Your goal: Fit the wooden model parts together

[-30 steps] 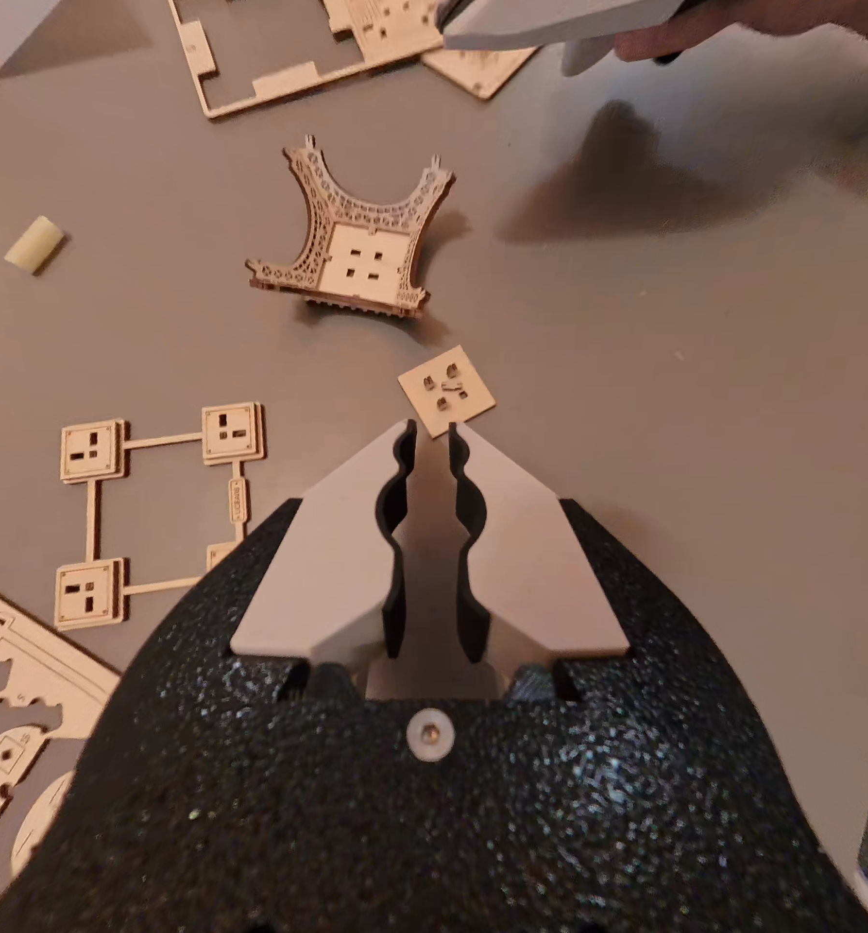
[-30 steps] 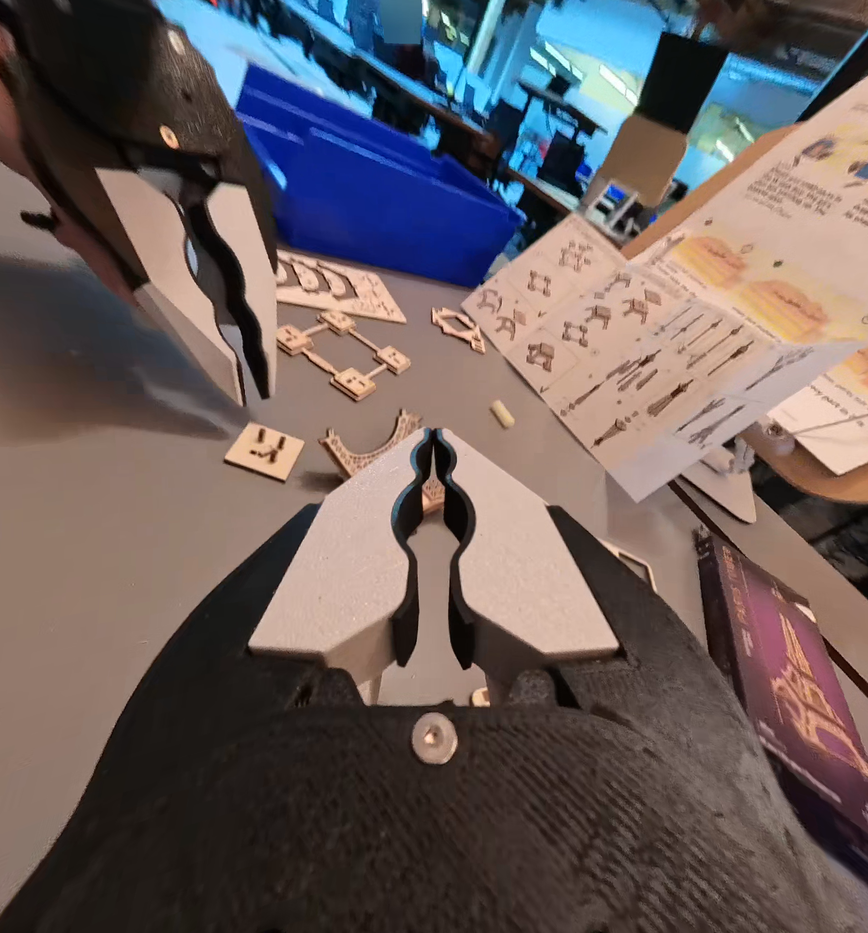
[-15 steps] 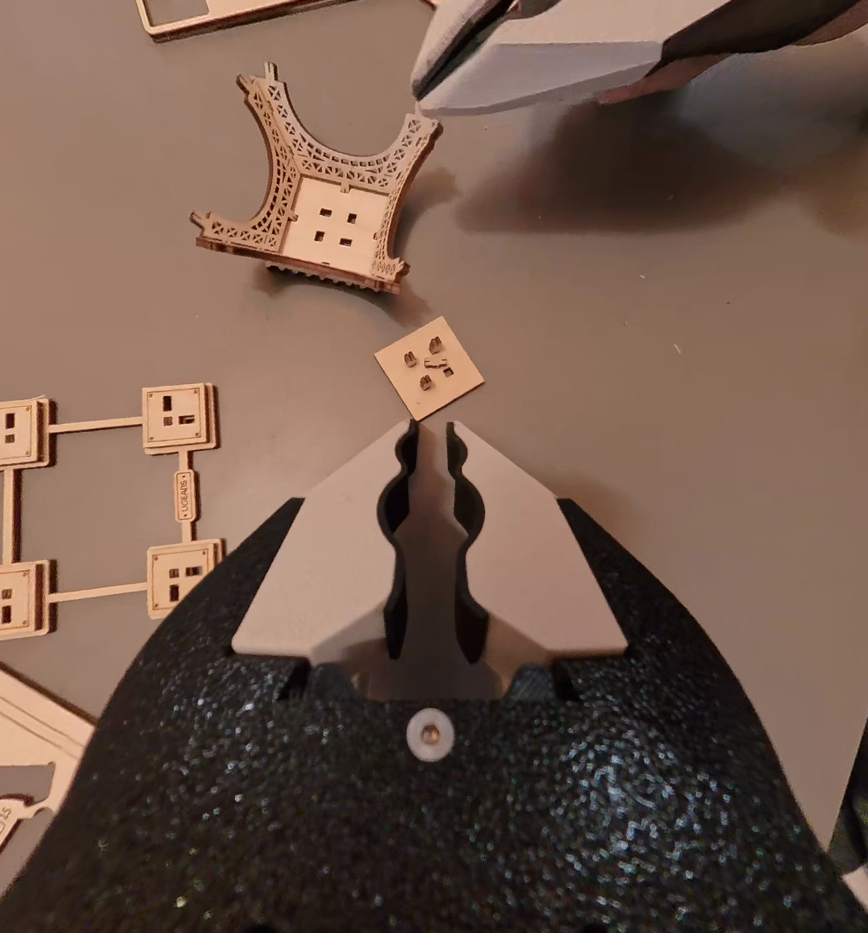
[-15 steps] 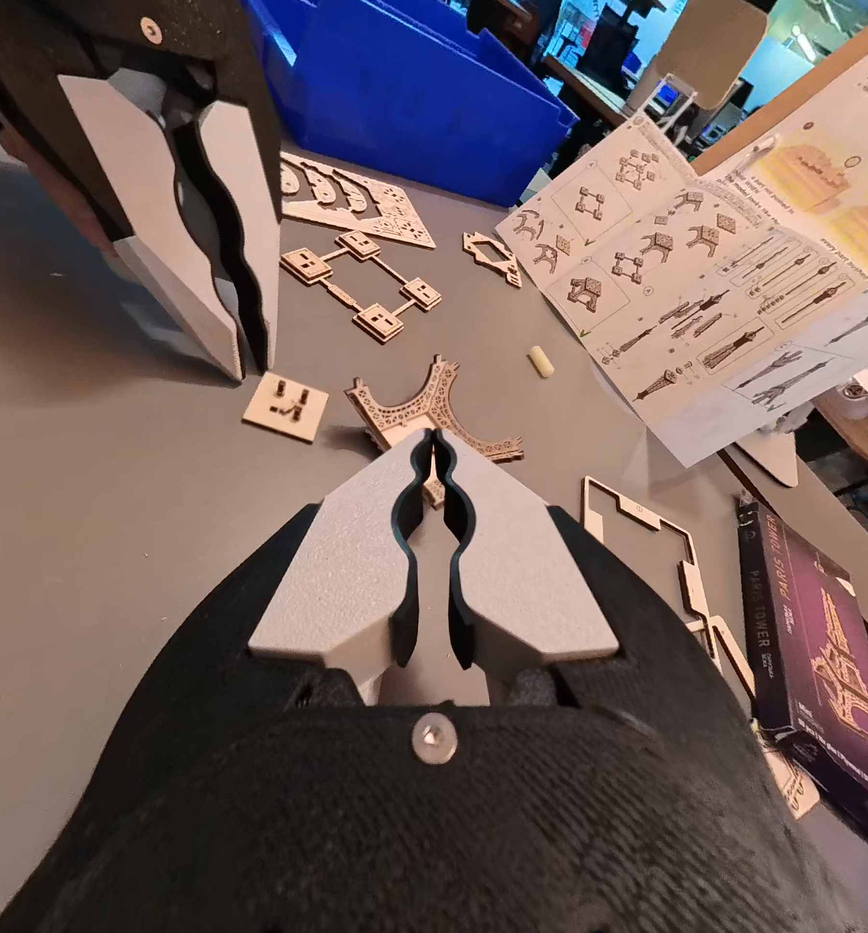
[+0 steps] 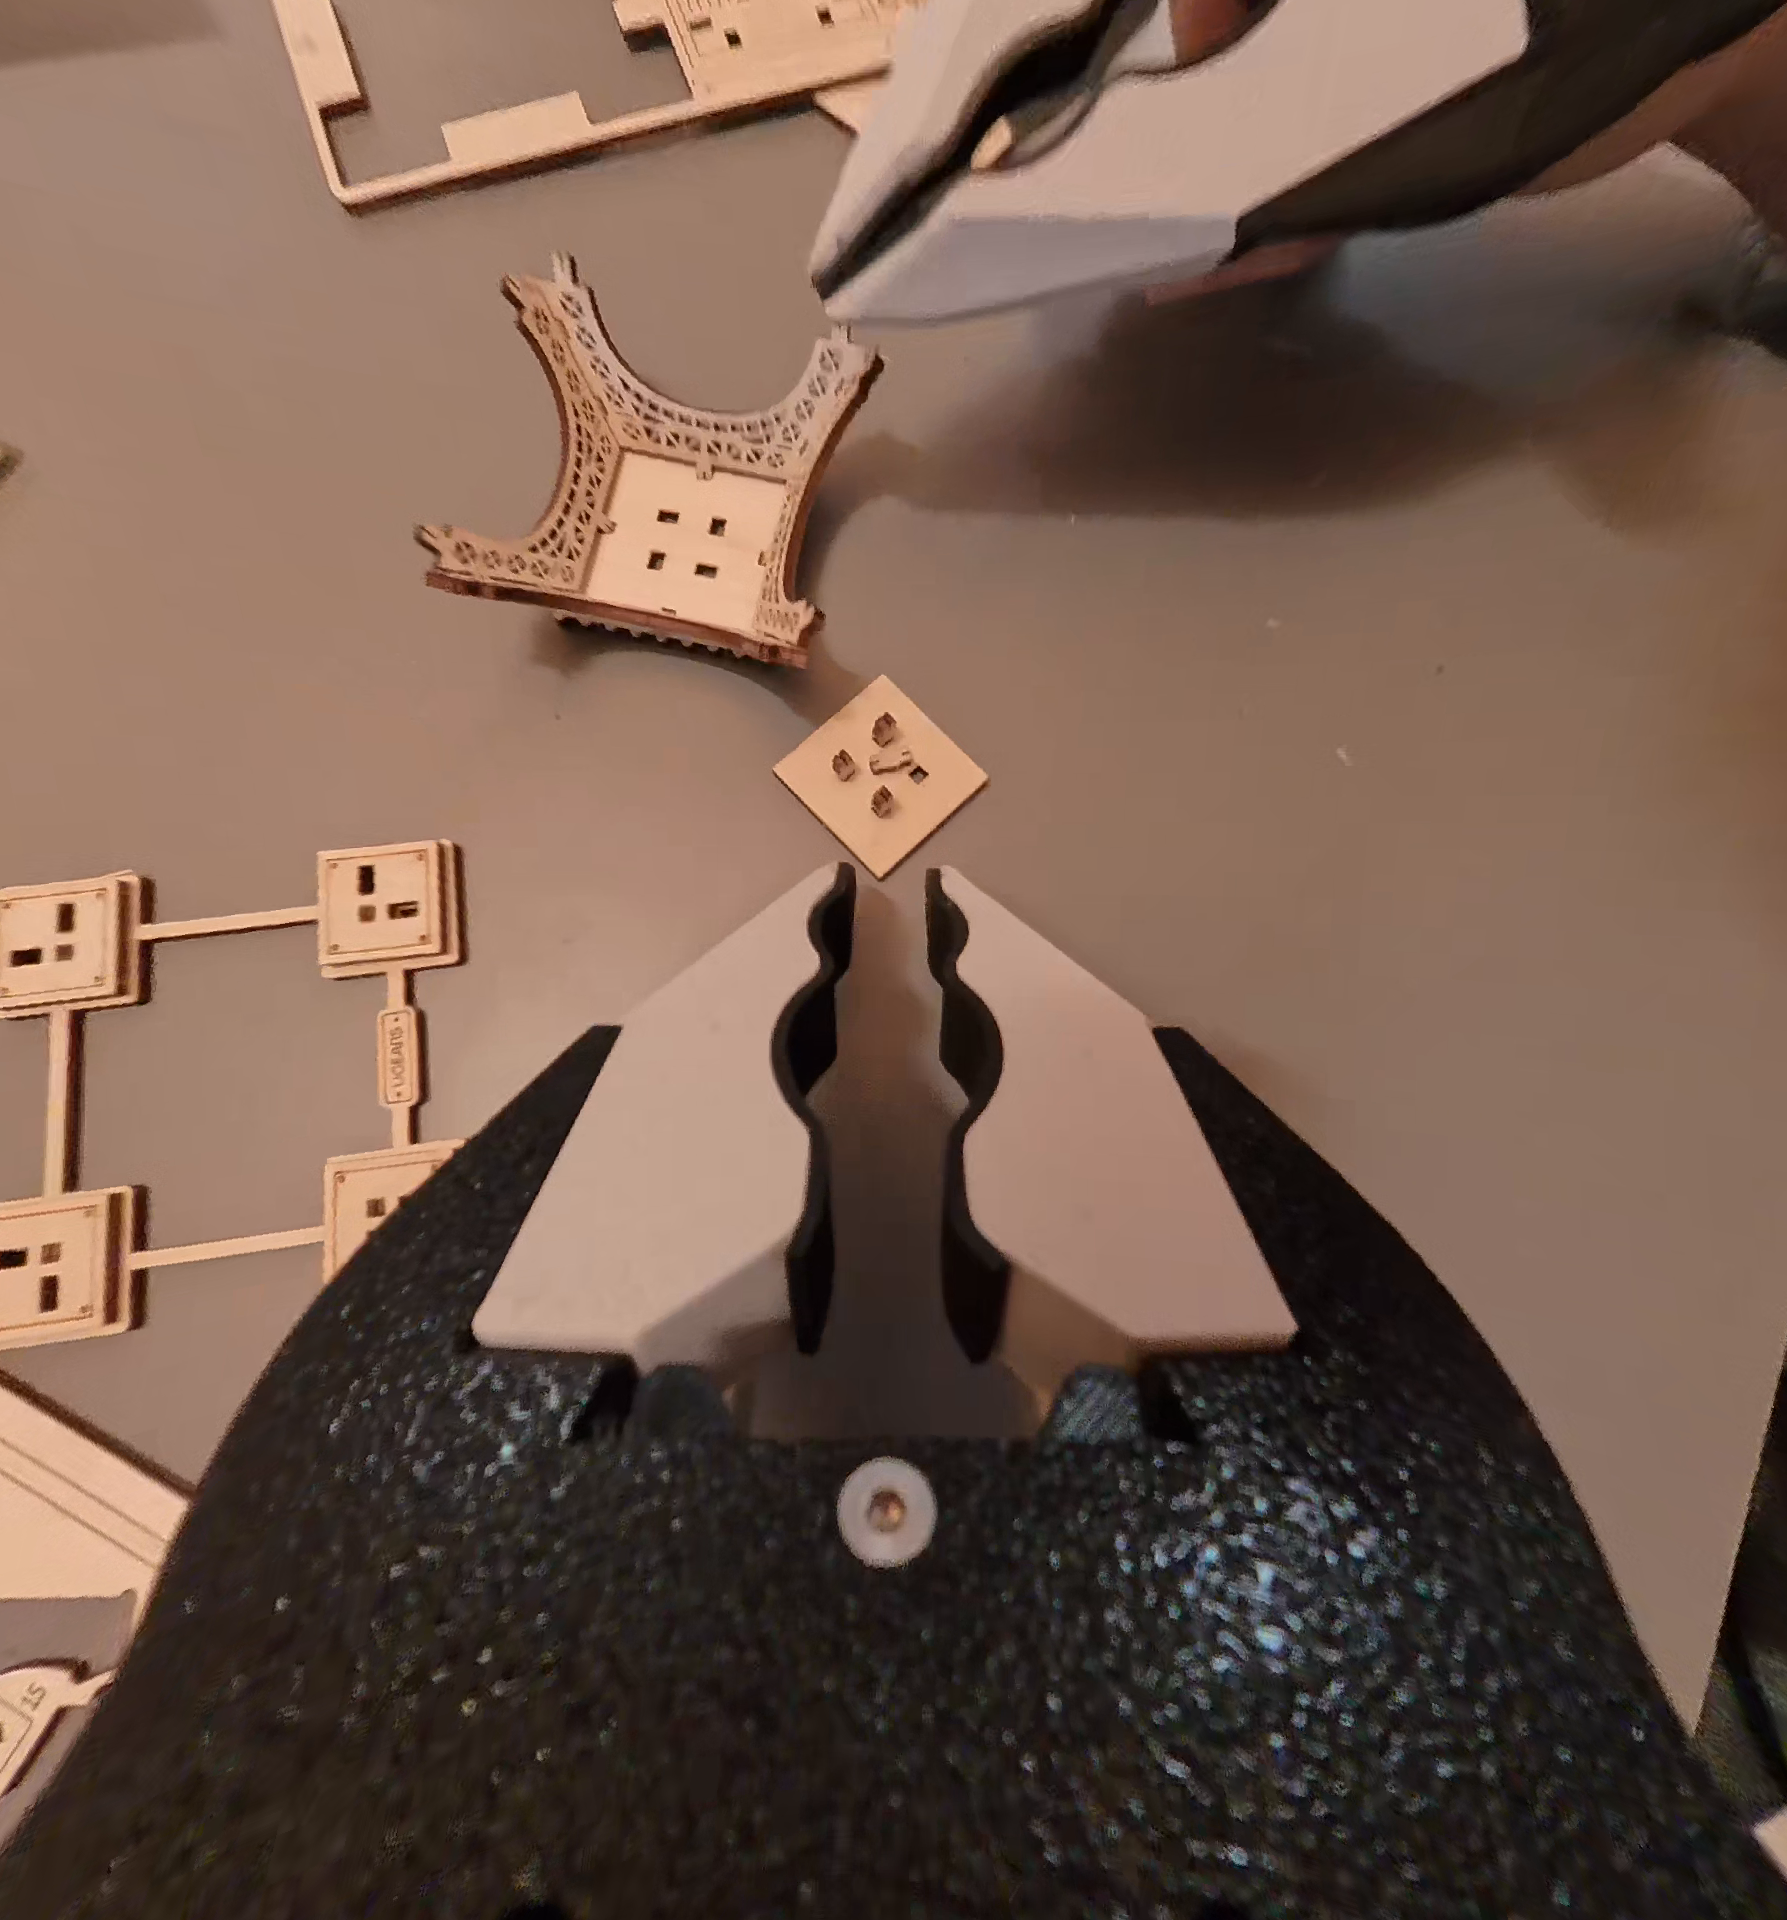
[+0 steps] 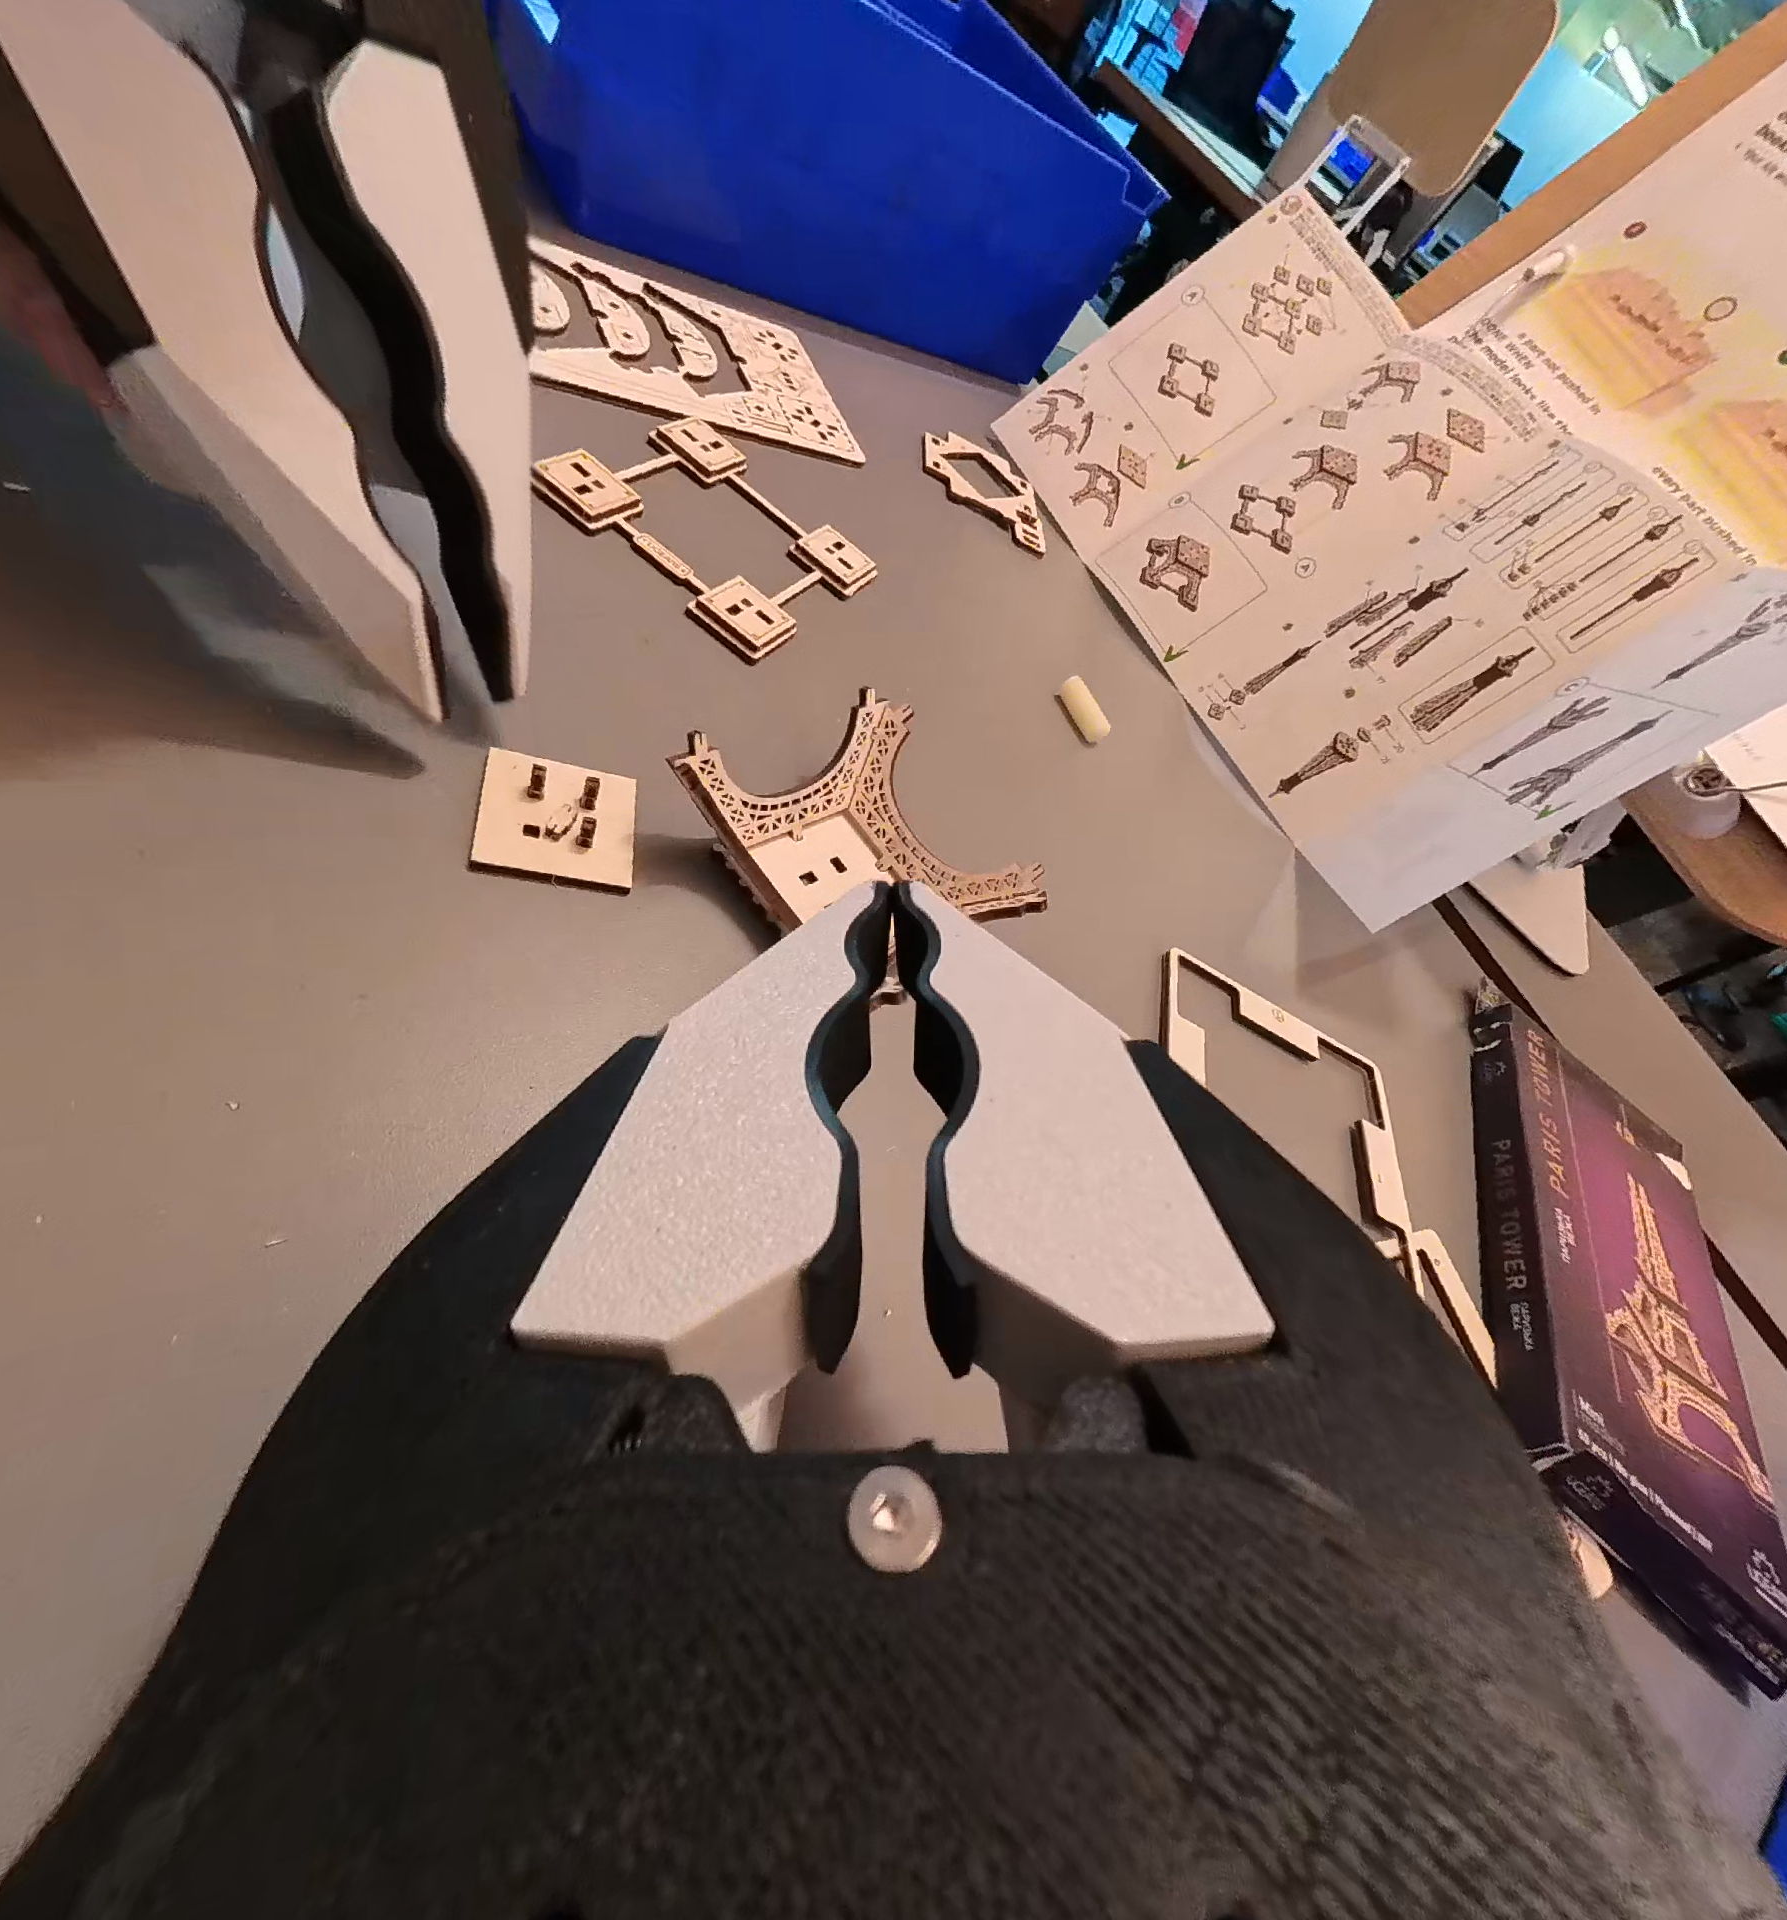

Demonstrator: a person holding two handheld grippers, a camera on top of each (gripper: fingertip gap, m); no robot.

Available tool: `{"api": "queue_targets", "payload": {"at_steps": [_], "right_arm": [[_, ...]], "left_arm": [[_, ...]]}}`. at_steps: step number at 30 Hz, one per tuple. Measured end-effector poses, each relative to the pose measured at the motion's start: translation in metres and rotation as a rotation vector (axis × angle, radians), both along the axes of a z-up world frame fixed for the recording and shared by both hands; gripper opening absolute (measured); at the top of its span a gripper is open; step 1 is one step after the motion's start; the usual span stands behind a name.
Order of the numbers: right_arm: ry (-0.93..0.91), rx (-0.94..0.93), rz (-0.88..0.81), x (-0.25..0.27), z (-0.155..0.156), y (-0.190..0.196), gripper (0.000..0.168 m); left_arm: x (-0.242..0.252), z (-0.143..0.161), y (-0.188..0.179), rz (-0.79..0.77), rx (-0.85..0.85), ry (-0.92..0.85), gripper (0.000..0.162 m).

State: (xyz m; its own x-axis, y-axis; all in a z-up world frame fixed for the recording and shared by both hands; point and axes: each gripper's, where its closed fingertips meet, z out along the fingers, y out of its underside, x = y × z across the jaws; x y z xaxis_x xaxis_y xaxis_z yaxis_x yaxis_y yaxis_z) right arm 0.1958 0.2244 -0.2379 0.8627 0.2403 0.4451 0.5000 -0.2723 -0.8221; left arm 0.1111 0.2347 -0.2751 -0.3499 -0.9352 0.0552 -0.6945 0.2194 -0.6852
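A wooden arched tower base (image 5: pixel 660 499) lies on its side on the grey table (image 5: pixel 1284 831). A small square wooden plate (image 5: pixel 881 774) with pegs lies just in front of it. My left gripper (image 5: pixel 889 883) hovers just short of the plate, its jaws a narrow gap apart and empty. My right gripper (image 6: pixel 891 896) is shut and empty, its tips right over the near edge of the tower base (image 6: pixel 847 821). The plate (image 6: pixel 554 821) lies to its left. The left gripper (image 6: pixel 463 686) stands tip-down beside the plate. The right gripper (image 5: pixel 847 281) shows above the base.
A wooden frame of four linked squares (image 5: pixel 214 1091) lies left. Cut-out wooden sheets (image 5: pixel 515 125) lie behind. An instruction leaflet (image 6: pixel 1388 520), a purple box (image 6: pixel 1637 1299), a blue bin (image 6: pixel 816 135) and a small cream cylinder (image 6: pixel 1083 710) sit around the right side. There is about 10 centimetres between the tips of the two grippers.
My right gripper has come forward and down toward the tower base. My left gripper has shifted slightly, staying near the plate. Neither has taken hold of anything.
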Motion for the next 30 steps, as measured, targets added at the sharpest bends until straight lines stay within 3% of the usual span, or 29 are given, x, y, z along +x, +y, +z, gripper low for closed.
{"api": "queue_targets", "payload": {"at_steps": [6,11,24,30], "right_arm": [[-0.022,-0.01,-0.001,0.0,-0.003,0.0,0.0],[-0.022,-0.017,-0.017,0.003,-0.004,0.0,0.01],[-0.054,-0.039,-0.043,0.011,-0.009,-0.002,0.019],[-0.053,-0.045,-0.049,0.013,-0.009,-0.002,0.018]], "left_arm": [[0.005,0.013,0.001,0.007,-0.022,-0.073,0.011],[0.002,0.01,0.003,-0.004,0.006,-0.06,0.01],[0.018,0.013,-0.011,-0.148,0.077,-0.011,0.01],[0.025,0.012,-0.015,-0.167,0.208,-0.005,0.0]]}}
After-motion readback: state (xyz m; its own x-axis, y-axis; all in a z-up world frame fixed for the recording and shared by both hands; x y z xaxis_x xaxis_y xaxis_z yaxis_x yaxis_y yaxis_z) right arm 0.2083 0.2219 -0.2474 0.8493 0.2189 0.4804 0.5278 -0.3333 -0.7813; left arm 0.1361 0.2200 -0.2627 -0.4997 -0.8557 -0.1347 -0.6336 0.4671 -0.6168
